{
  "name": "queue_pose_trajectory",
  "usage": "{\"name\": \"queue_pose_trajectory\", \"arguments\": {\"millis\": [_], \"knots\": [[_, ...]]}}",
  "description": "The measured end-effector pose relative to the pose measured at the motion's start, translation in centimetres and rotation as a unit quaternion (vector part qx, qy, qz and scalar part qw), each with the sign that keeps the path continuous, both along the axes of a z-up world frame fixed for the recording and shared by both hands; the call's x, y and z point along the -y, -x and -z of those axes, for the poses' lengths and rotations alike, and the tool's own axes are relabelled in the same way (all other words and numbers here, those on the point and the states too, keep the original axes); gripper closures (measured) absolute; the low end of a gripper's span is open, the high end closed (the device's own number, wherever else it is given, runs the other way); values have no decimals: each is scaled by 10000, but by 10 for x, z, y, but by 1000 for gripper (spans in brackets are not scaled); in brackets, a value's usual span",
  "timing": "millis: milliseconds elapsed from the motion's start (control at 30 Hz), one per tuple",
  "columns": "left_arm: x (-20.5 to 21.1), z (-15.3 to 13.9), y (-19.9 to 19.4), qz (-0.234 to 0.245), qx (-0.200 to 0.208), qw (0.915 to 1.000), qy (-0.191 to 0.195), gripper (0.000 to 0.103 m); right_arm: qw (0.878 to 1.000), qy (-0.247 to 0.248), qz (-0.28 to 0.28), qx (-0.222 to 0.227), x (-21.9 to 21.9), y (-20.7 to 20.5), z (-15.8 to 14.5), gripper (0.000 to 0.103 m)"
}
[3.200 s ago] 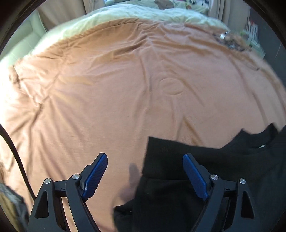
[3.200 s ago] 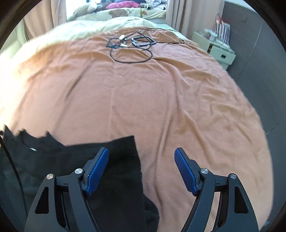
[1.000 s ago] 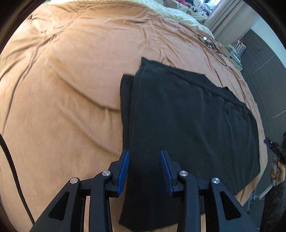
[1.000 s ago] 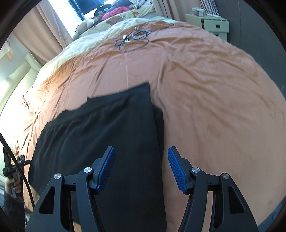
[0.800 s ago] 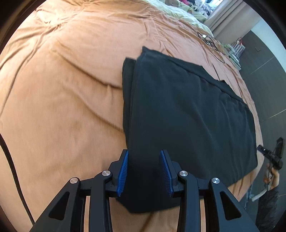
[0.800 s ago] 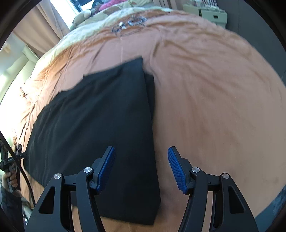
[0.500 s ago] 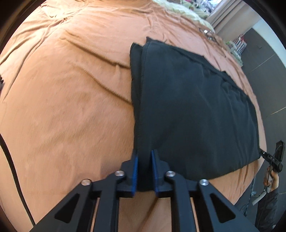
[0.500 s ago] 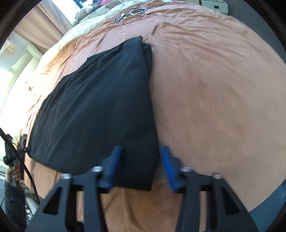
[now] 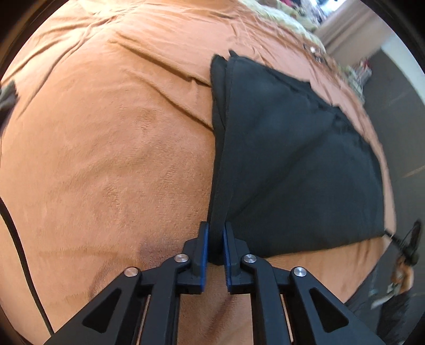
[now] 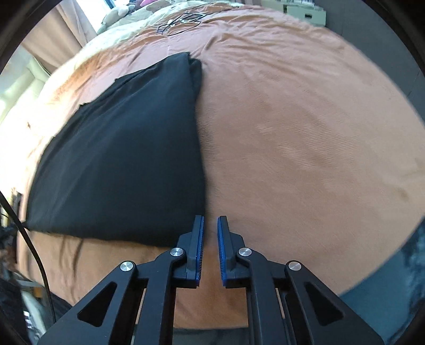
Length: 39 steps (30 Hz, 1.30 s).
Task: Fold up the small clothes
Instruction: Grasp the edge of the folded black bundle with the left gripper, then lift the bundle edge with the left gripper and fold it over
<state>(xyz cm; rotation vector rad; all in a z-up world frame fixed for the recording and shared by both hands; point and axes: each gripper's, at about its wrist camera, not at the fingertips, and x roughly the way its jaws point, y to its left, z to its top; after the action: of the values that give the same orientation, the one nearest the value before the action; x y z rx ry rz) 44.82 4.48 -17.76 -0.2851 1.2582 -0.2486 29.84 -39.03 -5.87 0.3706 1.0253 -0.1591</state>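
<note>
A black garment [image 9: 292, 164] lies folded in layers on the orange bedspread [image 9: 106, 159]. In the left wrist view my left gripper [image 9: 214, 244] is shut on the garment's near left corner, with black cloth pinched between the blue pads. In the right wrist view the same garment [image 10: 127, 159] lies to the left. My right gripper [image 10: 210, 238] has its jaws nearly together at the garment's near right corner; only orange bedspread [image 10: 305, 146] shows in the narrow gap, and the cloth sits just left of the left pad.
Black cables [image 10: 183, 22] and soft toys [image 10: 117, 13] lie at the bed's far end. A white shelf unit [image 10: 300, 9] stands beyond the bed. Dark floor [image 9: 398, 111] borders the bed. A cable [image 10: 34, 252] hangs at the left.
Both grippers moved down to the garment's near corners and closed. The left one has clamped the cloth; the right one narrowed to a slit beside its corner.
</note>
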Motion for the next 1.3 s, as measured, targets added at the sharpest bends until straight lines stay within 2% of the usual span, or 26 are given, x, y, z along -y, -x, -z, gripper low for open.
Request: {"name": "queue_pose_trajectory", "arguments": {"millis": [33, 100, 167, 267, 467, 633, 733, 933, 967, 1000, 1033, 1100, 1200, 1300], "knots": [[-6, -2, 0, -123, -35, 9999, 100, 76, 10000, 35, 11, 53, -1, 3, -6, 95], [-17, -7, 2, -356, 46, 9987, 352, 45, 9995, -29, -42, 325, -5, 10, -23, 95], [-23, -9, 5, -470, 142, 9966, 665, 34, 9985, -47, -118, 540, -14, 15, -37, 95], [-23, -2, 6, -502, 3, 9935, 1026, 34, 9966, -64, -303, 766, -33, 10, -51, 95], [-17, 18, 9, -657, -349, 9870, 1425, 34, 9910, -47, -899, 993, -87, -15, -60, 95], [-25, 24, 11, -1027, -420, 9768, 1832, 34, 9882, -211, -1177, 961, -120, -42, -53, 95], [-18, 26, 5, -1138, -456, 9736, 1924, 34, 9867, -207, -1333, 906, -133, -64, -44, 95], [-12, 28, -1, -1412, -385, 9651, 2173, 36, 9833, -346, -1573, 843, -161, -98, -33, 95], [-11, 27, -1, -1426, -348, 9649, 2178, 41, 9829, -368, -1600, 837, -165, -103, -31, 95], [-10, 27, -1, -1433, -330, 9657, 2140, 52, 9825, -394, -1621, 826, -168, -109, -29, 95], [-9, 27, -2, -1394, -314, 9686, 2033, 59, 9822, -410, -1644, 813, -173, -113, -28, 95], [-12, 26, -3, -1344, -292, 9727, 1870, 85, 9819, -411, -1675, 780, -183, -124, -25, 96], [-13, 23, -4, -1308, -235, 9708, 1995, 89, 9809, -394, -1751, 747, -201, -139, -21, 96], [-15, 9, 1, -1199, 33, 9698, 2125, 90, 9797, -363, -1830, 738, -217, -145, -18, 96]]}}
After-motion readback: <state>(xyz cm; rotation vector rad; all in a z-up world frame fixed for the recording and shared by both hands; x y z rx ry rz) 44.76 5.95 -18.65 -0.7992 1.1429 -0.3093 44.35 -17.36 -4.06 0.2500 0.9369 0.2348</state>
